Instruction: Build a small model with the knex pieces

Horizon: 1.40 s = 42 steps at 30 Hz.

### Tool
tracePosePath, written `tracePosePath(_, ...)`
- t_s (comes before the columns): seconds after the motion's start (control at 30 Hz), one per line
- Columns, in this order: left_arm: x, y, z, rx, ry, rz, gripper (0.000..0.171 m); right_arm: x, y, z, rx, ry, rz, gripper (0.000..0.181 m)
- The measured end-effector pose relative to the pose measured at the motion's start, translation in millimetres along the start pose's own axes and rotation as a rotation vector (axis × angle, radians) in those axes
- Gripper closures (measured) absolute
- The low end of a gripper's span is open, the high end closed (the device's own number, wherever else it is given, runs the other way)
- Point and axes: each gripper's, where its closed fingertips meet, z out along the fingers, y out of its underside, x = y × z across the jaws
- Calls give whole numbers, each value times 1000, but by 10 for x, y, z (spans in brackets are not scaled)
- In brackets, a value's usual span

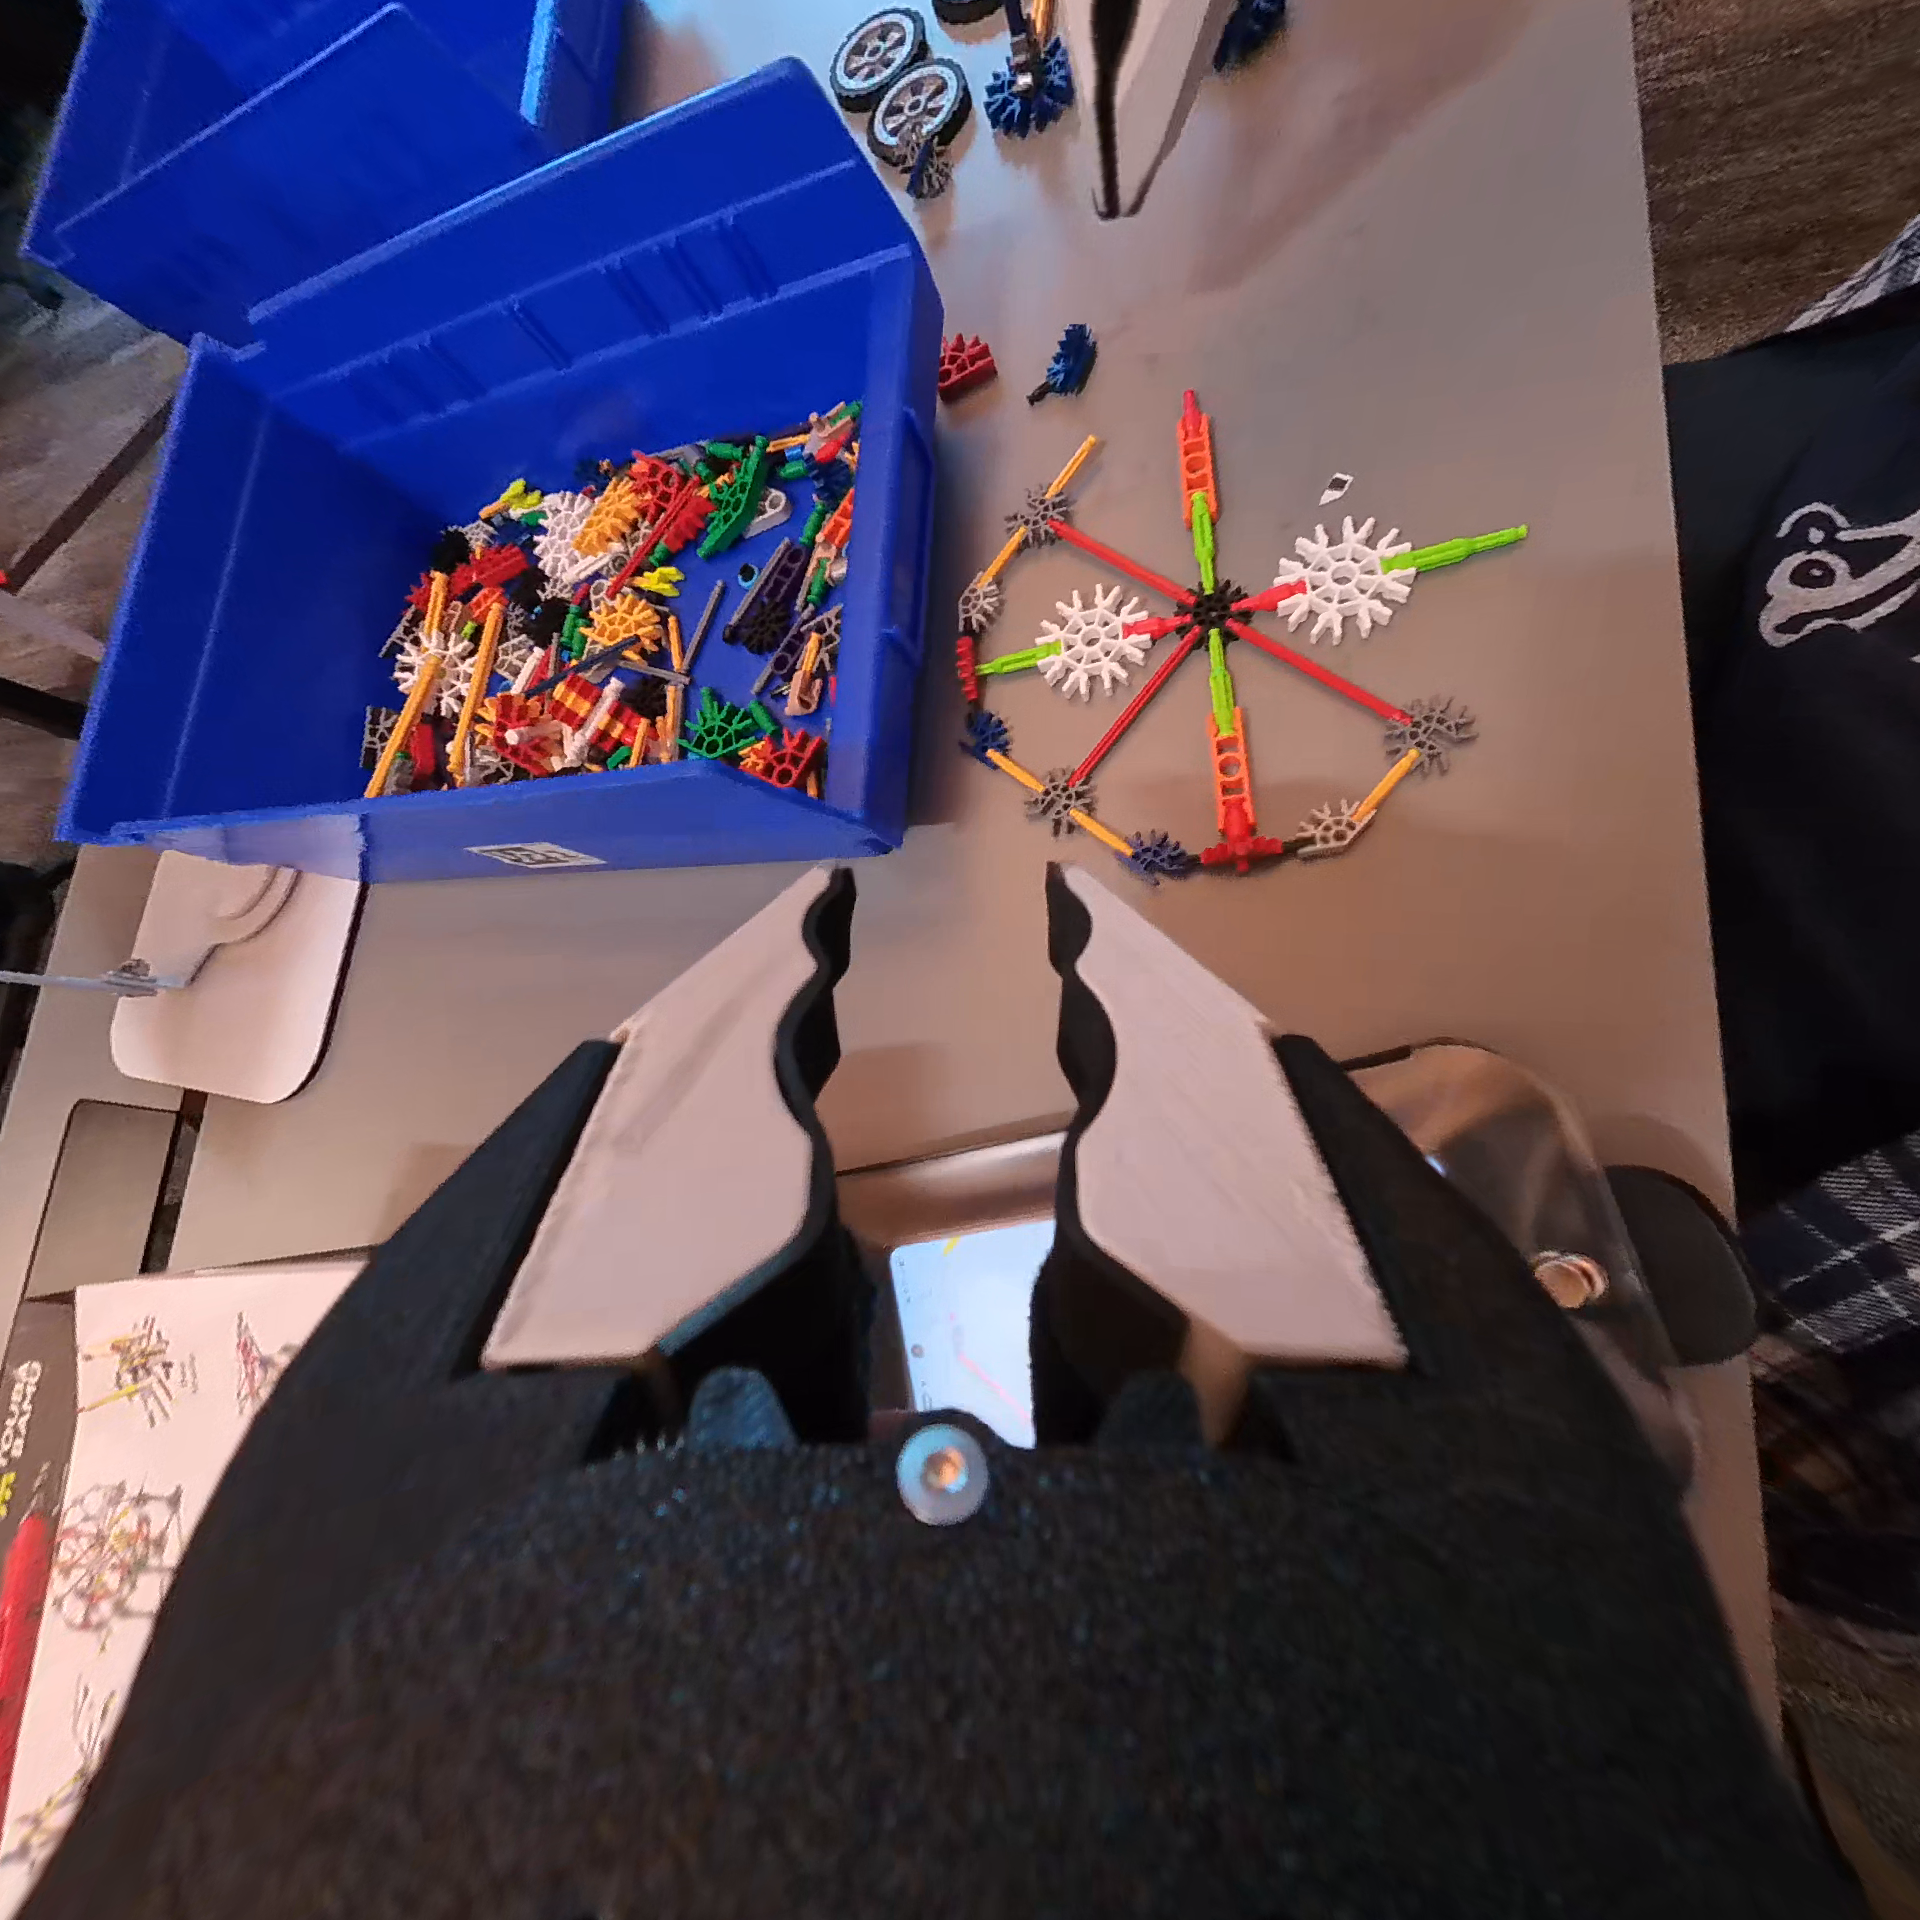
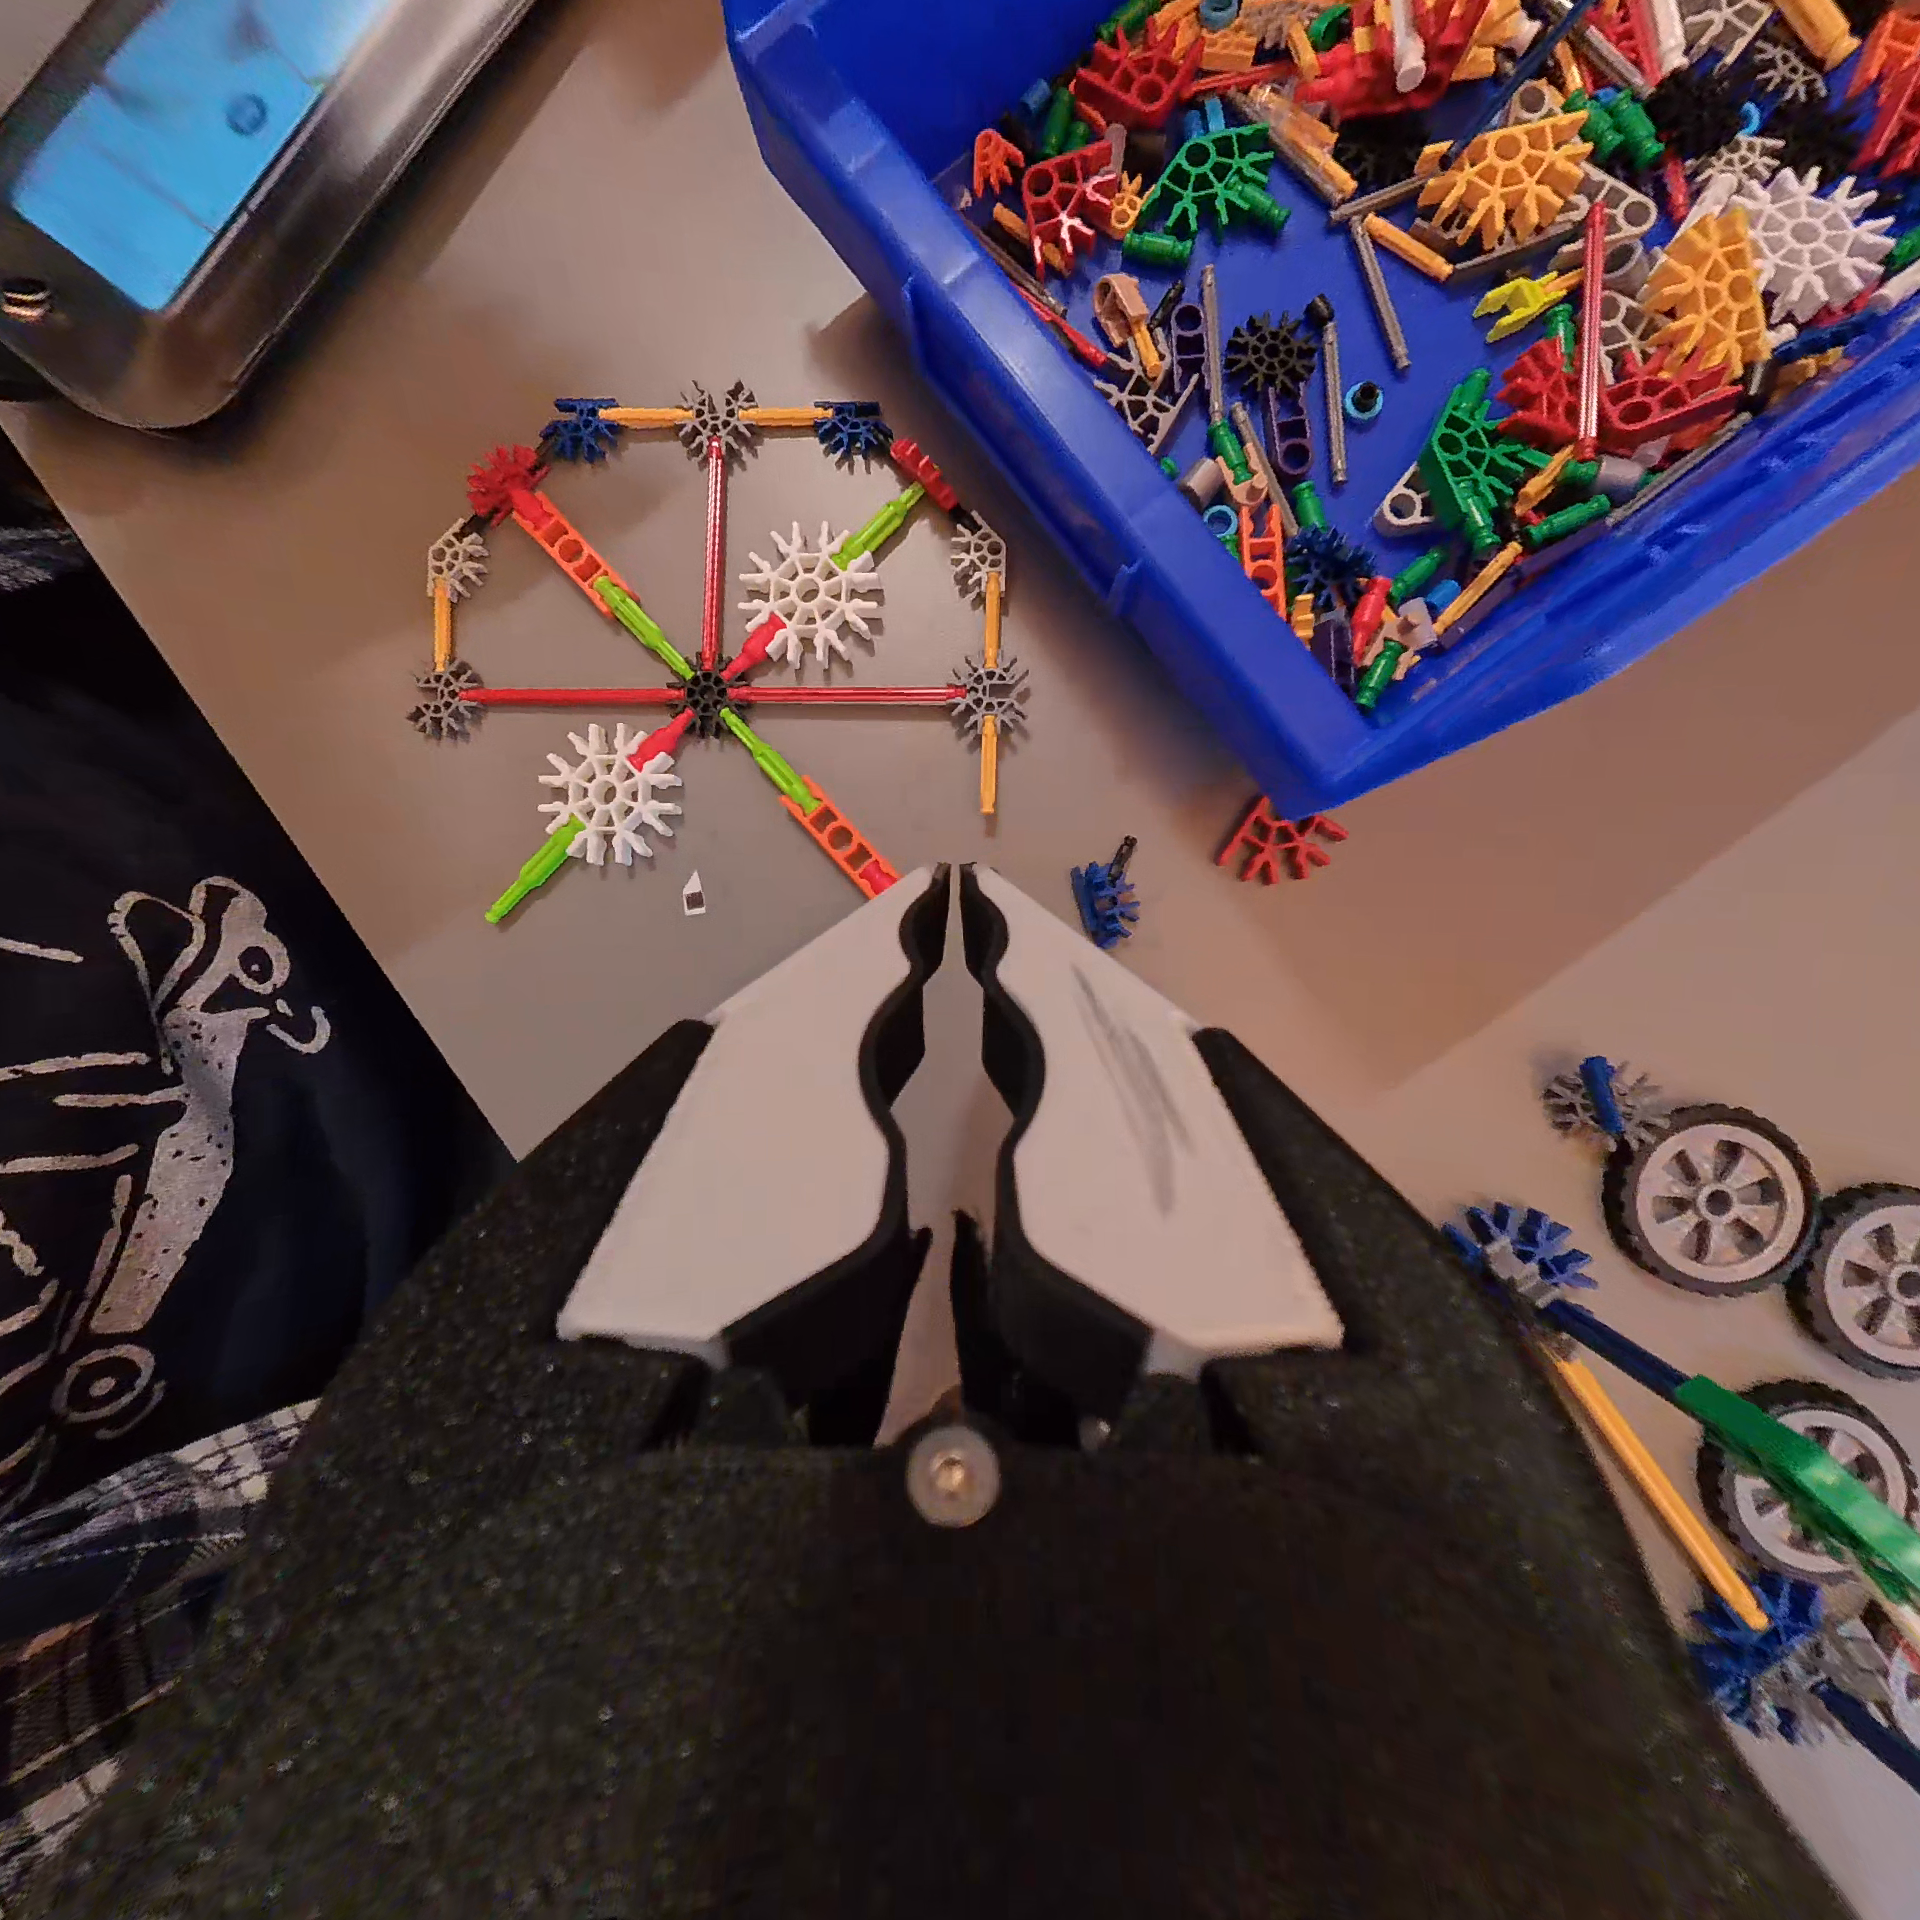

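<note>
Blue bin (image 1: pixel 582 312) of mixed plastic construction pieces is seen on a grey table (image 1: pixel 1351 312), with a flat rod-and-connector wheel (image 1: pixel 1210 608) laid just beside it.

Left gripper (image 1: pixel 948 883): fingers spread well apart, nothing held between them. It is hovering over bare table, near the bin's front wall and the wheel's lower rim; no contact is seen.

Right gripper (image 2: pixel 954 871): fingers brought together, tips nearly touching, nothing visibly clamped. The tips are placed right at the end of an orange ladder-shaped spoke (image 2: pixel 840 834) of the wheel; contact cannot be confirmed.

Loose blue connector (image 2: pixel 1107 899) and red connector (image 2: pixel 1278 840) are lying just beside the right tips, between wheel and bin corner. Grey-hubbed tyres (image 2: pixel 1714 1205) are grouped well off to the right. A printed box (image 1: pixel 94 1507) is seen at the left gripper's lower left.
</note>
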Motion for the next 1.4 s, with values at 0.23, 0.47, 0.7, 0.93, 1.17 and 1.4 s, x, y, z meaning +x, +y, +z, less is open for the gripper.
tracePosePath(0.23, -74, 51, -93, 29, -24, -39, 133, -42, -21, 37, 7, -14, -34, 180)
tracePosePath(0.47, -93, 107, -158, 41, -39, -58, 133, -35, -79, 30, 23, -8, -35, 179)
tracePosePath(0.7, -73, 151, -162, 44, -40, -65, 132, -25, -93, 13, 28, 5, -34, 179)
tracePosePath(0.93, -76, 139, -173, 51, -41, -62, 131, 55, -112, -78, 52, 37, -15, 179)
tracePosePath(1.17, -66, 138, -157, 50, -41, -63, 131, 65, -70, -95, 52, 40, -10, 178)
tracePosePath(1.4, -73, 146, -153, 45, -42, -65, 131, 58, -20, -81, 53, 36, -2, 177)
